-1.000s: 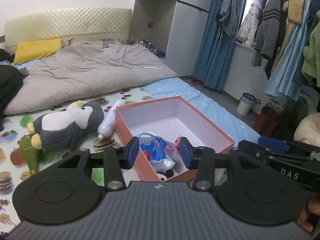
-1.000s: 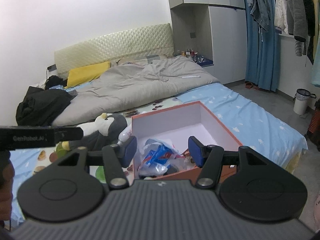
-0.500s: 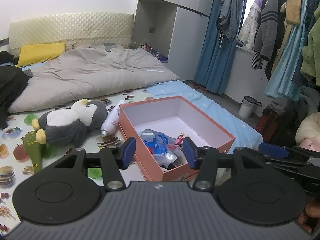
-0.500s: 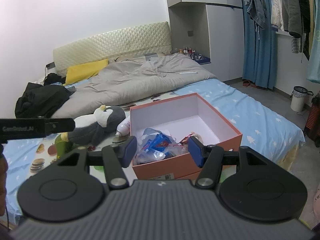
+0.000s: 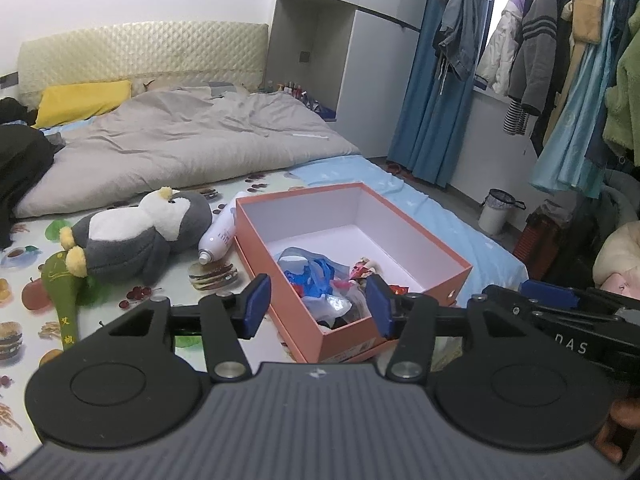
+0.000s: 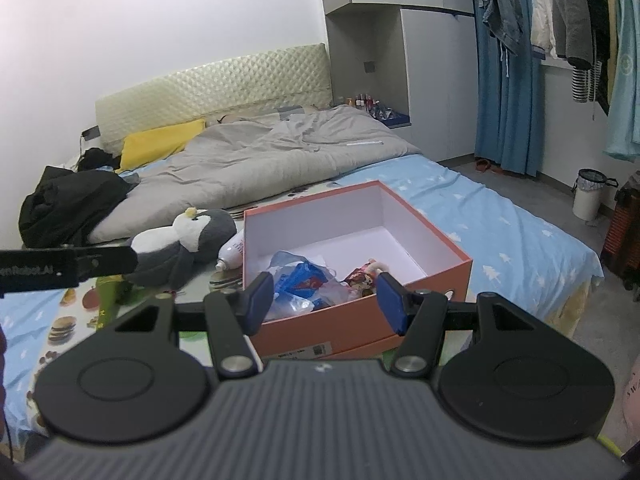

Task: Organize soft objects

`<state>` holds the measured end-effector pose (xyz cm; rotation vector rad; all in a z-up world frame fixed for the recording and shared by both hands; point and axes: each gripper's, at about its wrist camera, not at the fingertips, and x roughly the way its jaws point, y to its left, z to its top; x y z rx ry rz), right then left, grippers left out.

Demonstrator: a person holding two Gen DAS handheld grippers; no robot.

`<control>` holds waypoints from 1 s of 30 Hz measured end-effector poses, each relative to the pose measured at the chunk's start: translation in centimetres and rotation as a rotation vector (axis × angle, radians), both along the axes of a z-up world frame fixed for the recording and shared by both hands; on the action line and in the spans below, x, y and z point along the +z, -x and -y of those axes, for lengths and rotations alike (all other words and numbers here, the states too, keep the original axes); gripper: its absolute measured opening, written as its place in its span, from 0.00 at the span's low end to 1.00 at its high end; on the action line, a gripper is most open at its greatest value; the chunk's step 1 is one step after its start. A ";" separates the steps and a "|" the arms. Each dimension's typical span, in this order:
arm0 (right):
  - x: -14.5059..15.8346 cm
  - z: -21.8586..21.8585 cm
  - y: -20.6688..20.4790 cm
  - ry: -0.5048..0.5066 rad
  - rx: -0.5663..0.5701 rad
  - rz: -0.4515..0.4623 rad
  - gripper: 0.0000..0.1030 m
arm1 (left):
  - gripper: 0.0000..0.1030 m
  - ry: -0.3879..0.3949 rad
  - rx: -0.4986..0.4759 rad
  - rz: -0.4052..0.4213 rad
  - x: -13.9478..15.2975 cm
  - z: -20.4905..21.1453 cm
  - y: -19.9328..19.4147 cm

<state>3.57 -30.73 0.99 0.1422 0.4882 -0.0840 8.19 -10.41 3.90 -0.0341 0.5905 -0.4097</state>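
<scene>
Both grippers are held up over the near edge of the bed with nothing gripped. The left gripper point(image 5: 318, 306) has its blue pads spread apart, its jaws having just been opening, and nothing is caught between them. The right gripper point(image 6: 326, 304) is released too, jaws parted on empty air. Just past both sits the orange shoebox point(image 5: 424, 236), lid off, with a crumpled blue plastic bag point(image 5: 316, 276) and a small red doll point(image 6: 362, 276) piled in its near end. A white spray bottle point(image 5: 218, 236) is lying right against the box's left wall. Beside that, the plush penguin point(image 5: 136, 236) is sprawled on the food-print mat point(image 5: 24, 332), a green toy point(image 5: 60, 292) under its feet. Further back, a grey duvet point(image 6: 272, 160) and a yellow pillow point(image 6: 160, 140) are seen.
</scene>
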 end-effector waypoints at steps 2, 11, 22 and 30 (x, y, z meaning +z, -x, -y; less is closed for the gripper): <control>0.0 -0.1 -0.1 0.011 -0.005 -0.004 0.62 | 0.74 0.009 -0.001 -0.002 -0.1 -0.1 -0.1; -0.7 0.2 -0.7 0.028 -0.025 -0.028 0.90 | 1.00 -0.007 0.021 -0.008 -0.8 -0.3 -0.2; -0.9 0.0 -0.6 0.021 -0.020 -0.022 0.90 | 1.00 -0.009 0.054 -0.041 -1.5 -1.1 -0.4; -1.2 -0.2 -0.6 -0.002 -0.009 -0.036 0.91 | 1.00 -0.029 0.081 -0.030 -1.5 -1.4 -0.1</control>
